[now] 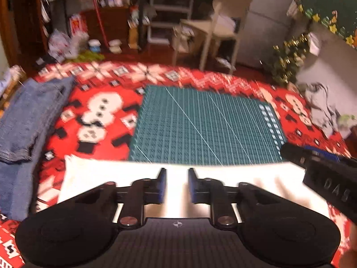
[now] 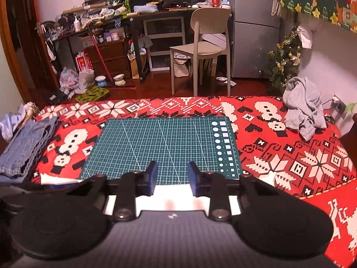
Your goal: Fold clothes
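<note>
A white cloth (image 1: 107, 178) lies flat along the near edge of a green cutting mat (image 1: 200, 122) on a red patterned blanket (image 1: 96, 82). My left gripper (image 1: 177, 177) sits low over this cloth with its blue pads close together and white fabric filling the narrow gap. The black housing of the right tool (image 1: 330, 178) comes in from the right over the same cloth. In the right wrist view my right gripper (image 2: 173, 178) hovers at the white cloth's (image 2: 169, 193) far edge. Its pads stand apart, with cutting mat (image 2: 160, 147) and cloth showing between them.
Folded blue jeans (image 2: 26, 147) lie at the blanket's left edge. A crumpled grey garment (image 2: 303, 107) sits at the far right. Beyond the bed stand a beige chair (image 2: 200, 47), a cluttered desk (image 2: 156, 13) and a small Christmas tree (image 2: 283, 62).
</note>
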A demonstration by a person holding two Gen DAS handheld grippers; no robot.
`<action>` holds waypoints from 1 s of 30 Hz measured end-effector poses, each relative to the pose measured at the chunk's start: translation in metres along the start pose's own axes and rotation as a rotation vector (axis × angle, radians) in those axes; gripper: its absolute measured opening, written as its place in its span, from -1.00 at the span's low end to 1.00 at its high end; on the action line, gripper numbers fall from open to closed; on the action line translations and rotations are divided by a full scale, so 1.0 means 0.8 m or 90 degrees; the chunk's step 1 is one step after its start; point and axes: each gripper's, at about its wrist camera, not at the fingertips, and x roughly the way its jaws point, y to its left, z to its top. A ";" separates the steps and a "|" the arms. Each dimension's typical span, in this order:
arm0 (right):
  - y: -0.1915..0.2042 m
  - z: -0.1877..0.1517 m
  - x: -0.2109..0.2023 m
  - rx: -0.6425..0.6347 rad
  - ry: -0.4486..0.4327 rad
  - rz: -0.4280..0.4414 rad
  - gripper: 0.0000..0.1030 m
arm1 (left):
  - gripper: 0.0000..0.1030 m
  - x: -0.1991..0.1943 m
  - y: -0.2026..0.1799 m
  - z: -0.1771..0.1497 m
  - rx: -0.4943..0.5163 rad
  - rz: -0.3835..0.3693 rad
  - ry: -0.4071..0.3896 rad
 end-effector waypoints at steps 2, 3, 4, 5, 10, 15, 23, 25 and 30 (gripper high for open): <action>-0.008 0.001 0.003 0.022 0.004 0.014 -0.54 | -0.85 0.007 0.010 0.004 -0.031 -0.021 0.021; -0.013 0.001 0.007 0.039 0.013 0.023 -0.56 | -0.89 0.011 0.017 0.004 -0.054 -0.039 0.031; -0.018 0.003 0.011 0.053 0.024 0.028 -0.56 | -0.94 0.015 0.025 0.006 -0.080 -0.063 0.043; -0.022 0.004 0.016 0.067 0.034 0.031 -0.57 | -0.97 0.020 0.032 0.007 -0.105 -0.088 0.056; -0.038 0.003 0.046 0.151 0.088 0.081 -0.84 | -1.00 0.042 0.052 0.011 -0.188 -0.170 0.099; -0.052 -0.006 0.082 0.243 0.139 0.147 -1.00 | -1.00 0.054 0.054 0.013 -0.238 -0.243 0.115; -0.044 -0.033 0.131 0.283 0.192 0.165 -1.00 | -0.99 0.091 0.046 0.006 -0.265 -0.243 0.143; -0.050 -0.036 0.137 0.291 0.193 0.165 -1.00 | -1.00 0.089 0.048 0.007 -0.267 -0.242 0.135; -0.070 -0.036 0.141 0.325 0.190 0.154 -1.00 | -1.00 0.083 0.066 0.011 -0.289 -0.214 0.116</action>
